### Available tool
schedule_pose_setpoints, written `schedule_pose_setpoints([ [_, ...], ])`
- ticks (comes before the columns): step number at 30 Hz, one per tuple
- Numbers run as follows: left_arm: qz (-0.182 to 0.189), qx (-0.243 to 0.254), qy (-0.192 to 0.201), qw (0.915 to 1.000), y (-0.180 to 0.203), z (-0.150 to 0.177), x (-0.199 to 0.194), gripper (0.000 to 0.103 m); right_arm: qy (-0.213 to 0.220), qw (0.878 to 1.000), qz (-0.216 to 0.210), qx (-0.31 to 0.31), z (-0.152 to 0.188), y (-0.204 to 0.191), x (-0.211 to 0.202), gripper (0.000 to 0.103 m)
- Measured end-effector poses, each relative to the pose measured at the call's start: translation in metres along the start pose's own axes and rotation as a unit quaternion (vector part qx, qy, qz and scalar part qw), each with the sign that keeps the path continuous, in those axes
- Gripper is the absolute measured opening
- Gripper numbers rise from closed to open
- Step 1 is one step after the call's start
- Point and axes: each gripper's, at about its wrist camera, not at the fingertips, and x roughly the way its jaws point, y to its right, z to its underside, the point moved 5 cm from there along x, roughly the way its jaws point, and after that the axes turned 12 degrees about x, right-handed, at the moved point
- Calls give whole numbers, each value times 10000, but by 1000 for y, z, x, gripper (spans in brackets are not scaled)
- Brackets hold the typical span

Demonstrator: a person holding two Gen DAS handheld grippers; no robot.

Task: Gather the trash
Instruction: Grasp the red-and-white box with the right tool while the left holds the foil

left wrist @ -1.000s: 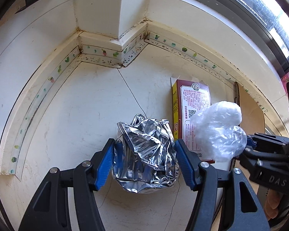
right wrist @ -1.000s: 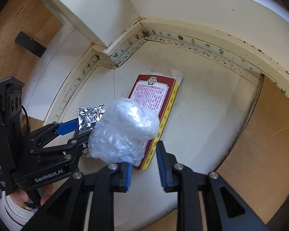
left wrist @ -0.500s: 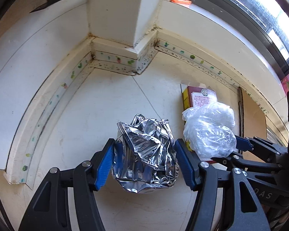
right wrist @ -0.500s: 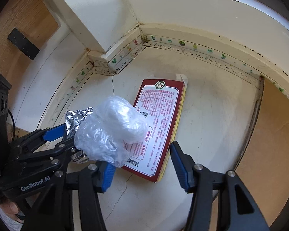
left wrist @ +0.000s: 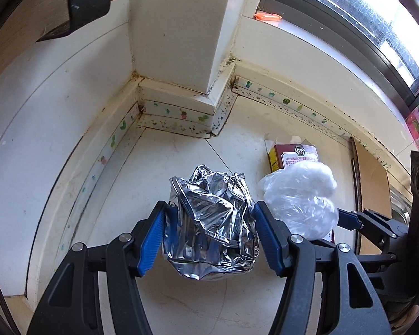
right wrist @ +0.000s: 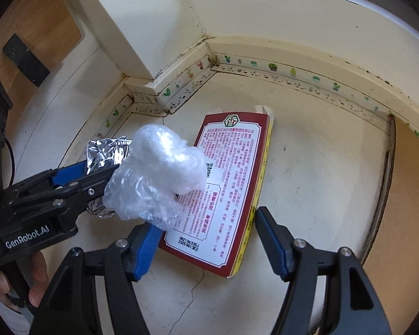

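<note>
Foil wad (left wrist: 212,223): crumpled, centre of the left view, clamped between the blue pads of the left gripper (left wrist: 209,233); both pads press into its sides. Appears lifted or just resting on the floor (left wrist: 159,173); cannot tell which.

Plastic wad (right wrist: 156,173): clear crumpled film, left of centre in the right view, lying against the left gripper's outer finger and over the left edge of the box (right wrist: 226,192). Not held; sits just above the right gripper's left pad, outside the gap.

Box: flat red carton with printed panel, centre of the right view, lying on the floor, lower end between the fingers of the right gripper (right wrist: 204,244). Jaws opening, wide apart, pads clear of both long edges. No grip on the box.

Surroundings: pale floor, skirting with a strip of small green motifs (right wrist: 271,67), wall corner at upper centre, cardboard sheet (right wrist: 410,189) at right edge. Hand (right wrist: 16,276) on the left gripper's handle, lower left of the right view.

Progress, judged: one piece secured, two loose. Collection early to midway. No bin or bag in view, so deposit outstanding for all three. Right gripper seemingly lined up on the box for the next pick.
</note>
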Motion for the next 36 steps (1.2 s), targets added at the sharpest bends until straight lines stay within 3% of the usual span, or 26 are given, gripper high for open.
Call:
schedule_pose_setpoints([
  [9, 71, -50, -53, 9999, -14, 3, 9, 61, 321, 9927, 945, -671, 1, -17, 12, 69],
  [11, 113, -2, -40, 9999, -14, 2, 11, 61, 445, 9892, 1149, -791, 2, -18, 13, 61],
  [19, -112, -90, -6, 9999, -23, 4, 8, 61, 461, 9881, 1151, -908, -8, -13, 9, 60],
  [25, -583, -261, -60, 9979, -35, 3, 16, 61, 351, 9869, 1029, -1194, -16, -22, 13, 60],
  [30, -614, -35, -17, 9981, -28, 0, 19, 61, 400, 9814, 921, -1638, -1, -39, 9, 60],
  [36, -458, 78, 52, 9989, -21, 14, 0, 61, 499, 9826, 633, -1675, 16, -35, -21, 60],
])
